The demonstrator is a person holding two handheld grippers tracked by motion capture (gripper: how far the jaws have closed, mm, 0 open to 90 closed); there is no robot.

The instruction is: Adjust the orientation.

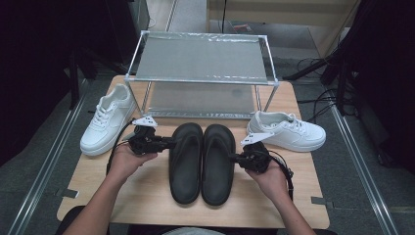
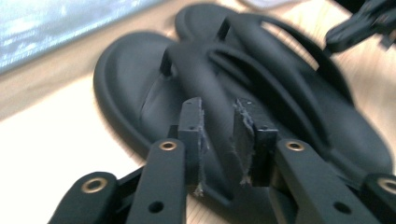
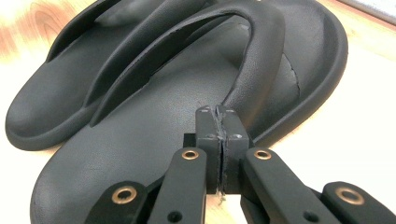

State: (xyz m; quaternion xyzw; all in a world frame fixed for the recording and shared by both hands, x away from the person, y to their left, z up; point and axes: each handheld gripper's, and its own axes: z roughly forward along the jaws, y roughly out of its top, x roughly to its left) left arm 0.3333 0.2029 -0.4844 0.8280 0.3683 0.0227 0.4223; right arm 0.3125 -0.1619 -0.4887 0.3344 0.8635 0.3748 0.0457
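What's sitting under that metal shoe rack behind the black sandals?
Under the silver two-tier metal shoe rack lies bare wooden tabletop; its lower shelf carries nothing visible. The shelf hides the tabletop directly beneath it.

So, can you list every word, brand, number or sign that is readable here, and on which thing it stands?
None can be read.
Black sandals: no print shows in any view.
White sneakers: plain white, no logo to be made out.
Rack: bare frame and shelves, no label.
Left gripper and right gripper: no markings visible.
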